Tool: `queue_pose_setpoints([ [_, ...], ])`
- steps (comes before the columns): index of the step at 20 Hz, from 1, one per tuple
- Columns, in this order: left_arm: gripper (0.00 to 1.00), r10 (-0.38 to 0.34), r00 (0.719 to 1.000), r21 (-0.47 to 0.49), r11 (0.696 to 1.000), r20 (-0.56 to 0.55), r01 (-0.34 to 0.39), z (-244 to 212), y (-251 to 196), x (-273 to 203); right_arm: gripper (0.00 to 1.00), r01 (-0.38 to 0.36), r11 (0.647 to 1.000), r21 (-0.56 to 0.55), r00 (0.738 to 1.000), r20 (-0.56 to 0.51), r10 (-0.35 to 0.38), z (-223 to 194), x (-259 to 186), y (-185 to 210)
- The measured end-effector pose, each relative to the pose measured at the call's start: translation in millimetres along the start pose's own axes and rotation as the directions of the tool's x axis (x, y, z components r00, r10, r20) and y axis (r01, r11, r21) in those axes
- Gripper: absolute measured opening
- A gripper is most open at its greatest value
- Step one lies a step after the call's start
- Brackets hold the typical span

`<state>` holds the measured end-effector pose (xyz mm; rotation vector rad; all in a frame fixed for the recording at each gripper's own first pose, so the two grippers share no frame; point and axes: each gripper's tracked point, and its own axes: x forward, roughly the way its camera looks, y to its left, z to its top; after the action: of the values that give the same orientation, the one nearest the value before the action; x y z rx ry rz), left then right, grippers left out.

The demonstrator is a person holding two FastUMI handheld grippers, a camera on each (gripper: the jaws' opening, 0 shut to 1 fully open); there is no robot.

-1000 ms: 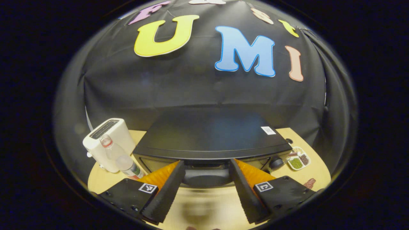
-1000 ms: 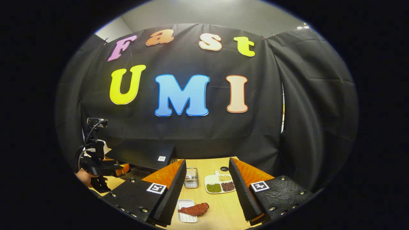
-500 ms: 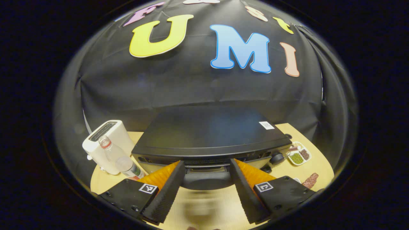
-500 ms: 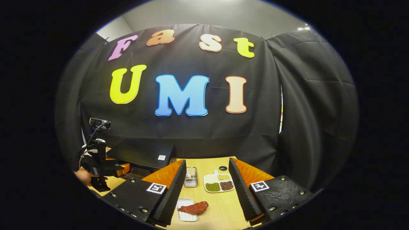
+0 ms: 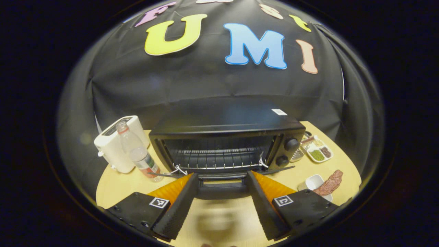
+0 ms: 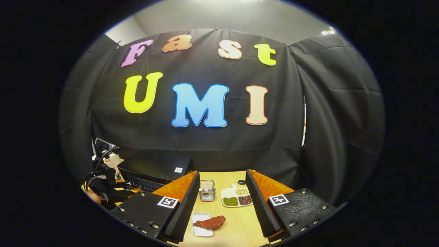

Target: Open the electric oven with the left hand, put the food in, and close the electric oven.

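Note:
The black electric oven (image 5: 226, 127) stands in front of me with its door swung down and the wire rack (image 5: 219, 159) inside showing. In the left gripper view, the door handle (image 5: 221, 188) lies between the fingers of my left gripper (image 5: 222, 174), which are spread wide apart. The food, a red-brown piece of meat (image 6: 210, 222), rests across a small white tray (image 6: 200, 219) on the table, just below and between the fingers of my open right gripper (image 6: 222, 175). The meat (image 5: 330, 183) also shows at the right of the oven. The left gripper (image 6: 106, 185) sits before the oven (image 6: 154, 168) at far left.
A white toaster (image 5: 118, 144) and a clear bottle (image 5: 139, 154) stand left of the oven. A divided dish of beans (image 6: 236, 198) and a small metal basket (image 6: 206, 190) sit behind the meat on the wooden table (image 5: 113, 185).
The oven door has swung from nearly closed down to open, and the left gripper has dropped and drawn back with the handle between its fingers. The right gripper has barely moved.

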<state>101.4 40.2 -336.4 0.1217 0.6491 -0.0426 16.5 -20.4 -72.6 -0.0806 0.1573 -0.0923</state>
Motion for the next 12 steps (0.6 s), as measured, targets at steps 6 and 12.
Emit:
queue_pose_setpoints([
  [6, 0.95, -0.009, 0.996, -0.043, 0.999, -0.089, 0.006, -49, -3, -8, 0.81, 0.006, 1.0, -0.005, 1.0, -0.012, -0.006, -5, -10, -7],
  [12, 0.99, 0.005, 0.992, -0.036, 0.999, -0.128, -0.01, -75, 6, -5, 0.81, 0.023, 1.0, -0.014, 1.0, -0.019, -0.024, -8, -12, -19],
])
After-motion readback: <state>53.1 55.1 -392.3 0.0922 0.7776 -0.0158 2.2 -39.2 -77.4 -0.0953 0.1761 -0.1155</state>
